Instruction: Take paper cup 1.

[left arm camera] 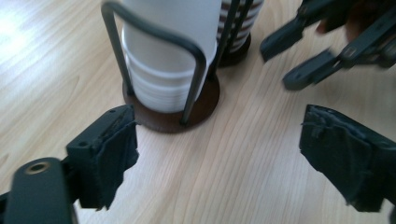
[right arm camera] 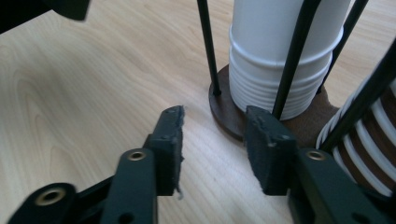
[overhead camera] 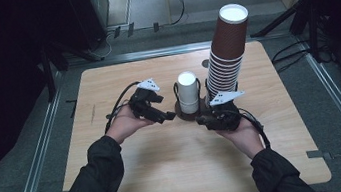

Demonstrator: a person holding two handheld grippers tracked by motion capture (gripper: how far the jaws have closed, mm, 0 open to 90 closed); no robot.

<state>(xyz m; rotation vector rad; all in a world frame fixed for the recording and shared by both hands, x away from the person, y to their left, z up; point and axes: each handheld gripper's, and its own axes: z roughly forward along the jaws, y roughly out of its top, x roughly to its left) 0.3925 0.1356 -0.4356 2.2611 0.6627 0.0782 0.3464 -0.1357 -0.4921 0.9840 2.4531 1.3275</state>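
Note:
A short stack of white paper cups [overhead camera: 188, 91] stands upside down in a black wire holder on a round brown base [left arm camera: 205, 100]. Beside it, to the right, rises a tall stack of brown cups [overhead camera: 226, 55] with white rims. My left gripper [overhead camera: 169, 116] lies just left of the holder's base, its jaws wide open on bare wood [left arm camera: 219, 158]. At the base's front right, my right gripper [overhead camera: 202, 119] also stands open, with nothing between its pads [right arm camera: 212, 149]. The white cups [right arm camera: 280, 56] and a wire upright are right ahead of it.
The wooden table [overhead camera: 170, 177] has rounded corners and sits on a grey floor with metal rails. Dark stands and cables lie beyond the far edge and at the right. The brown cup stack [right arm camera: 369, 149] is close beside my right jaw.

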